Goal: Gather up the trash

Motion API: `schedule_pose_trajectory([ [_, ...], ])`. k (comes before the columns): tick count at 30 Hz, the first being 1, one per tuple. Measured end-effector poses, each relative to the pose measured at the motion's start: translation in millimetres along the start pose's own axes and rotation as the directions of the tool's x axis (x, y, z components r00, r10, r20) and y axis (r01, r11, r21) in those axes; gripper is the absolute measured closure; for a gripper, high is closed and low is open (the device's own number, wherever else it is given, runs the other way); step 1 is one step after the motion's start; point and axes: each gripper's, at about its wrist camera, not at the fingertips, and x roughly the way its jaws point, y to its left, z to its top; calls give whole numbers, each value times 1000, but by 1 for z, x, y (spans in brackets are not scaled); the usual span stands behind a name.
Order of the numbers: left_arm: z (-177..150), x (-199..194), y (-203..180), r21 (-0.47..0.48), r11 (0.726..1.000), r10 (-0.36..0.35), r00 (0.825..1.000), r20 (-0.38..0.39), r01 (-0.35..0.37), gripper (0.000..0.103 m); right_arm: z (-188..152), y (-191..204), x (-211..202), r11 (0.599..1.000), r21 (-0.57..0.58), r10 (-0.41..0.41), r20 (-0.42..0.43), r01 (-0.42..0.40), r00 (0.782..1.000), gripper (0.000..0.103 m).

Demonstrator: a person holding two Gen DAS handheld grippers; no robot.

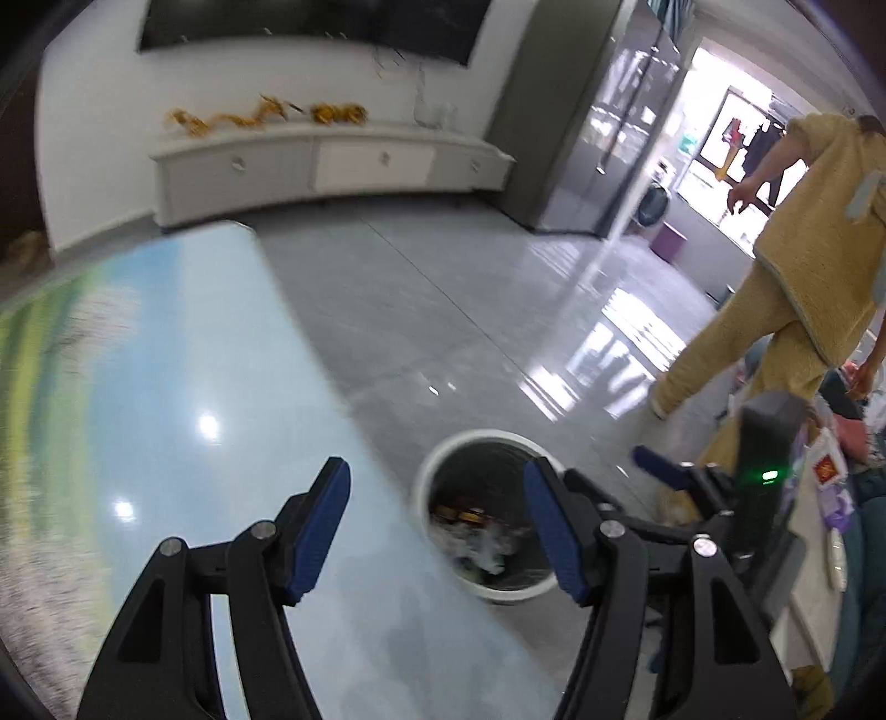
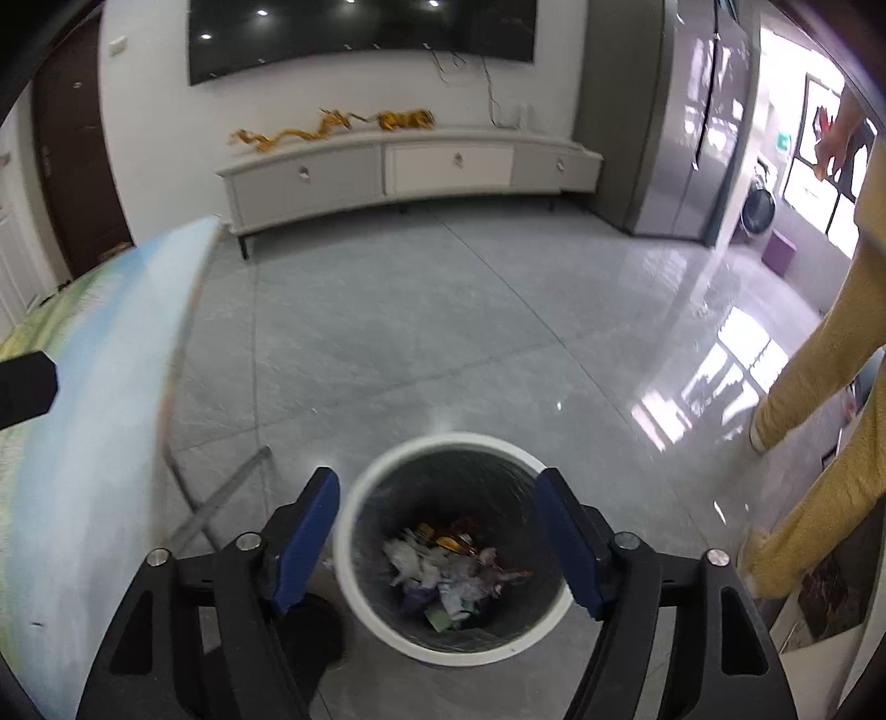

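Two grippers, both empty: the right gripper hangs directly over the waste bin, jaws spread wide with nothing between the blue pads, and the bin's mouth shows in the gap; the left gripper hangs over the near edge of the surface, jaws likewise wide and bare, with the same waste bin showing past its right finger. One bin, white rim, dark liner, standing on the grey tiled floor just beside the surface. Contents: crumpled paper and wrappers heaped at the bottom, so the collected trash lies inside the bin, well below the rim. Step in hand, as judged: a drop into the bin looks complete, with both tools unloaded above or beside it. Next move calls for turning back to the surface to look for remaining litter; none is visible on the glossy part in view, much of which is blurred. Farther off: a person in yellow clothing walking at right, then a low cabinet against the far wall under a dark wall screen.
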Motion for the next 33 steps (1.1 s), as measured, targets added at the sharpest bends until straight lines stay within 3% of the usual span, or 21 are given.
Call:
schedule_pose_trajectory([
  [5,-27,-62,57,-41,988,153,982,110,-149,37,10,60,-45,993,-97,73,84,-65,994,19],
  [9,-55,-108,104,-103,958,284,943,172,-269,33,11,121,-71,972,-204,143,117,-117,983,13],
  [12,-76,-137,136,-190,921,374,906,199,-339,32,7,160,-86,950,-271,193,130,-152,973,9],
  [15,-97,-165,158,-258,875,466,856,223,-409,32,0,197,-99,926,-337,228,144,-168,963,2],
  [20,-121,-205,175,-326,793,600,754,269,-514,31,-12,235,-118,896,-410,261,181,-169,948,0],
  [24,-135,-227,176,-362,744,663,687,296,-562,26,-17,253,-133,884,-437,282,223,-163,933,0],
  [27,-139,-238,174,-382,720,690,654,310,-579,26,-20,263,-142,880,-445,299,247,-166,922,0],
  [33,-144,-257,173,-408,703,709,623,331,-582,12,-22,264,-159,886,-428,321,285,-179,903,0],
])
